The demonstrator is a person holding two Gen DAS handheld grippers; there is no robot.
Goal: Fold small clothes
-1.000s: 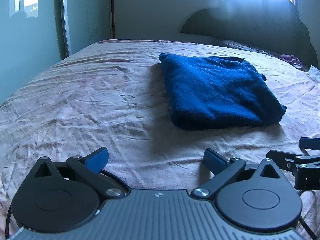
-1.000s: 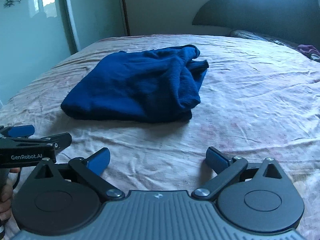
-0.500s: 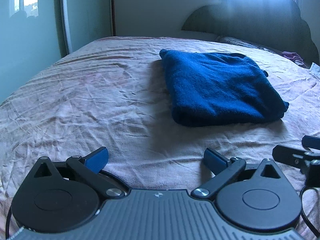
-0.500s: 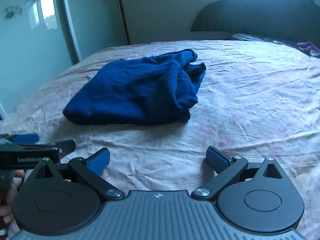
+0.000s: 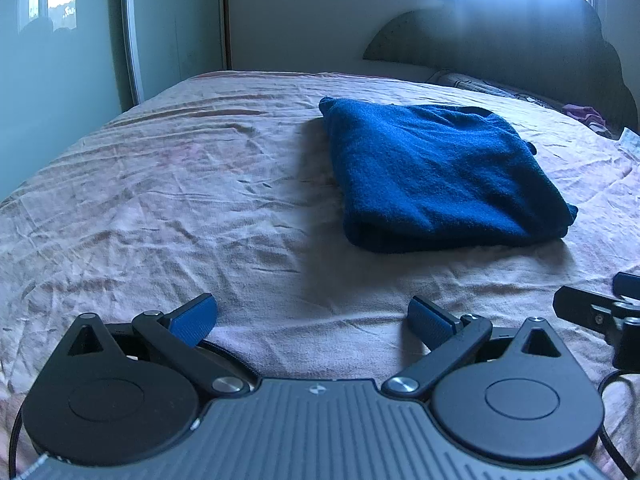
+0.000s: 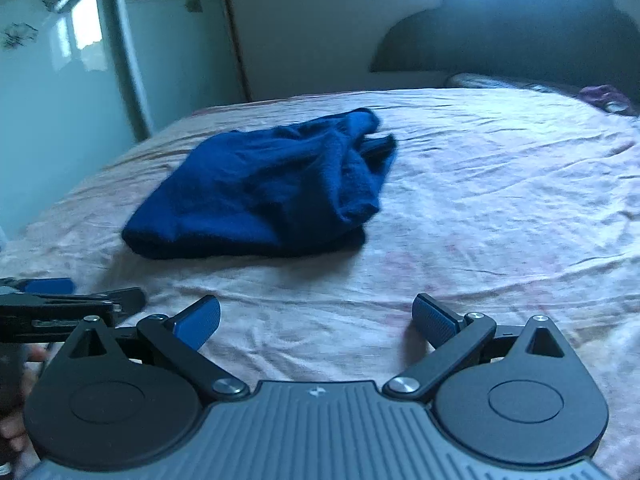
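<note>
A folded blue garment lies on a pink sheet, ahead of both tongs and apart from them. The left tongs and the right tongs hover above the sheet with jaws spread wide, gripping nothing. The right view is motion-blurred, and a hand at its lower left edge is barely visible. The left view shows the garment's smooth folded edge; the right view shows its bunched, rumpled end. A dark headboard stands beyond.
</note>
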